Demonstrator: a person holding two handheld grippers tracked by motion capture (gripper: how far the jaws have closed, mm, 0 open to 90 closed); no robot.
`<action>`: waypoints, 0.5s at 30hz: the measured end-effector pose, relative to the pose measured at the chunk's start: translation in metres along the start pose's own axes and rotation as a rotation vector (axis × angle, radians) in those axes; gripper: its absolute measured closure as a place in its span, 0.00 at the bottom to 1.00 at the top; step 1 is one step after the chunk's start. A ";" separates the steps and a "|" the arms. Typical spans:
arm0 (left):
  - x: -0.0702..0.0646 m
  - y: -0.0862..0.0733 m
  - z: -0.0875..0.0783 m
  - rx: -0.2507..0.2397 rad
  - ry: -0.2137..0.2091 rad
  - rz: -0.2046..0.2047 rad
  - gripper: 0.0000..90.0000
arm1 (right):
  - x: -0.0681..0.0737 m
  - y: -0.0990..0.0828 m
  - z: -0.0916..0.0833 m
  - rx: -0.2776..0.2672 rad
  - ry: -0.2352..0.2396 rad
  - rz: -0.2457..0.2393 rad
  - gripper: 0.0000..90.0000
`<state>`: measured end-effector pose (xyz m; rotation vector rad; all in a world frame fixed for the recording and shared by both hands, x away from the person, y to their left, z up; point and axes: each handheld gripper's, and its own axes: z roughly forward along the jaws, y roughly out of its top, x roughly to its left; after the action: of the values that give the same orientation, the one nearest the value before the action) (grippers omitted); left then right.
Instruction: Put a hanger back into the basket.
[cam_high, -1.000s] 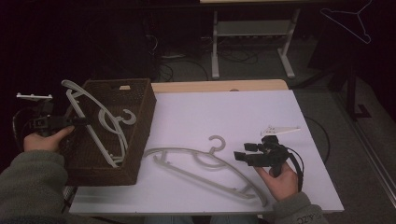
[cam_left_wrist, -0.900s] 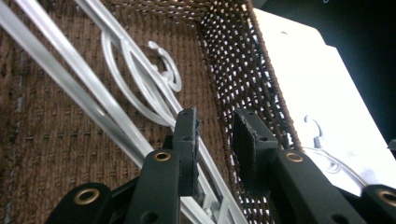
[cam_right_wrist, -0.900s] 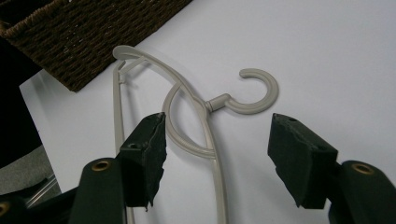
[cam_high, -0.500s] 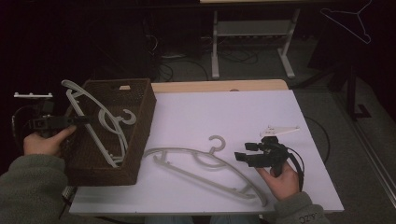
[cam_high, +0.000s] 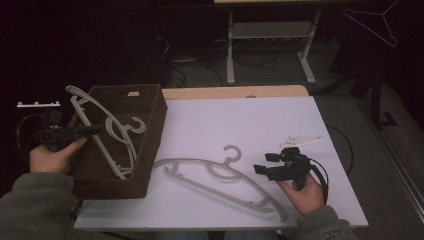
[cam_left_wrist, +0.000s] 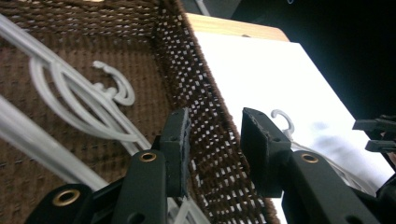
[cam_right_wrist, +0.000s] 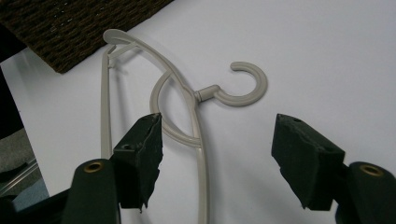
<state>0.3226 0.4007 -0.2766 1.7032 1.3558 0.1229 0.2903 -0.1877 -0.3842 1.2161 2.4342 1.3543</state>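
A brown wicker basket (cam_high: 155, 117) stands at the table's left with a pale plastic hanger (cam_high: 107, 145) leaning inside it. My left gripper (cam_high: 97, 130) reaches in over the basket's left rim, close to that hanger. In the left gripper view (cam_left_wrist: 215, 140) its jaws have just been opening and nothing is between them; the hanger (cam_left_wrist: 79, 107) lies to their left, the basket wall (cam_left_wrist: 205, 102) behind. A second hanger (cam_high: 220, 175) lies flat on the white surface. My right gripper (cam_high: 257, 169) hovers at its right, jaws (cam_right_wrist: 217, 154) opening wider above the hanger (cam_right_wrist: 198, 126), empty.
The white sheet (cam_high: 240, 125) covers a wooden table whose far edge (cam_high: 235, 92) shows. A metal stand (cam_high: 270, 40) and cables sit on the dark floor behind. A wire hanger (cam_high: 375, 20) hangs at the top right.
The left gripper has eased slightly at the basket's left rim, with the hanger in the basket lying as before. The right hand and the hanger on the table have stayed put.
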 end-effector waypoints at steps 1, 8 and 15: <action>-0.003 0.000 0.001 0.002 0.002 0.005 0.68 | -0.001 0.000 -0.001 -0.001 -0.003 -0.003 0.36; -0.018 -0.002 0.005 -0.007 -0.016 0.039 0.64 | -0.001 -0.003 -0.004 0.010 -0.016 -0.004 0.35; -0.035 -0.005 0.008 -0.012 -0.041 0.083 0.62 | -0.002 -0.006 -0.004 0.023 -0.025 -0.001 0.35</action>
<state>0.3100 0.3678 -0.2691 1.7435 1.2520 0.1421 0.2869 -0.1931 -0.3868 1.2285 2.4400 1.3066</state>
